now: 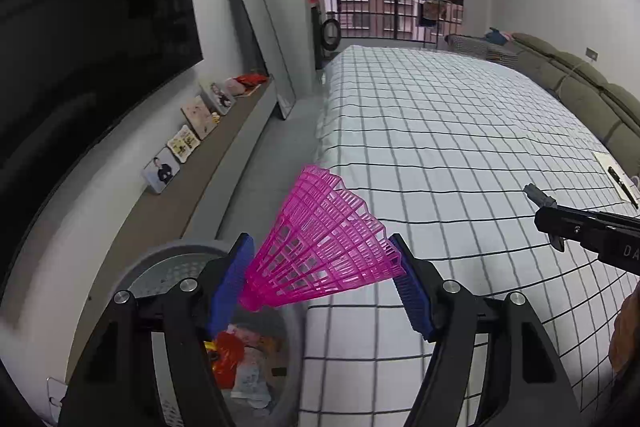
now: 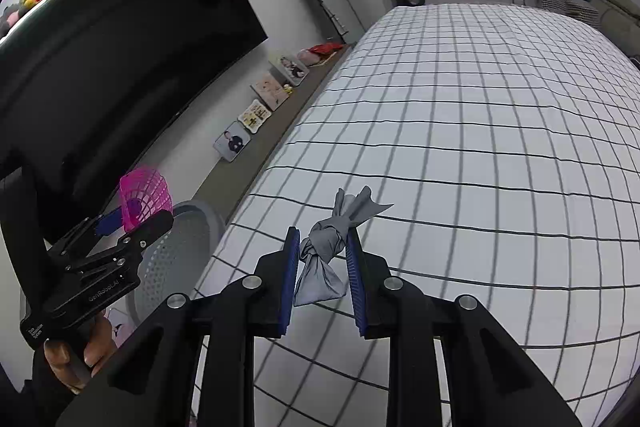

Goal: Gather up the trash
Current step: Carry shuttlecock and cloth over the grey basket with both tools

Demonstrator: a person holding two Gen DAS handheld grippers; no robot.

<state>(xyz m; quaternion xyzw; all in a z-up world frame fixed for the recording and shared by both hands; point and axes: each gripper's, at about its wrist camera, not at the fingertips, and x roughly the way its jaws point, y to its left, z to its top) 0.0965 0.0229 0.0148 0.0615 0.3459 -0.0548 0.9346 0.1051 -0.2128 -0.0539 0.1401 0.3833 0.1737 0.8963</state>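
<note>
My left gripper [image 1: 322, 255] is shut on a pink plastic shuttlecock [image 1: 320, 247], its blue pads pressing the skirt from both sides. It hangs above a grey round trash bin [image 1: 176, 259] that holds red and white scraps. In the right wrist view the same shuttlecock [image 2: 144, 199] and left gripper [image 2: 132, 217] show at the left, held by a hand over the bin [image 2: 176, 255]. My right gripper [image 2: 322, 247] is shut on a knotted grey bag [image 2: 324, 263], above the near part of the bed [image 2: 460, 147]. The right gripper [image 1: 536, 193] enters the left wrist view from the right edge.
A bed [image 1: 440, 131] with a white black-checked sheet fills the middle and right. A narrow floor strip runs between it and a low shelf [image 1: 192, 183] with picture cards below a large dark screen [image 1: 92, 39]. A mirror [image 1: 260, 31] leans on the far wall. A paper [image 1: 614, 175] lies on the bed's right side.
</note>
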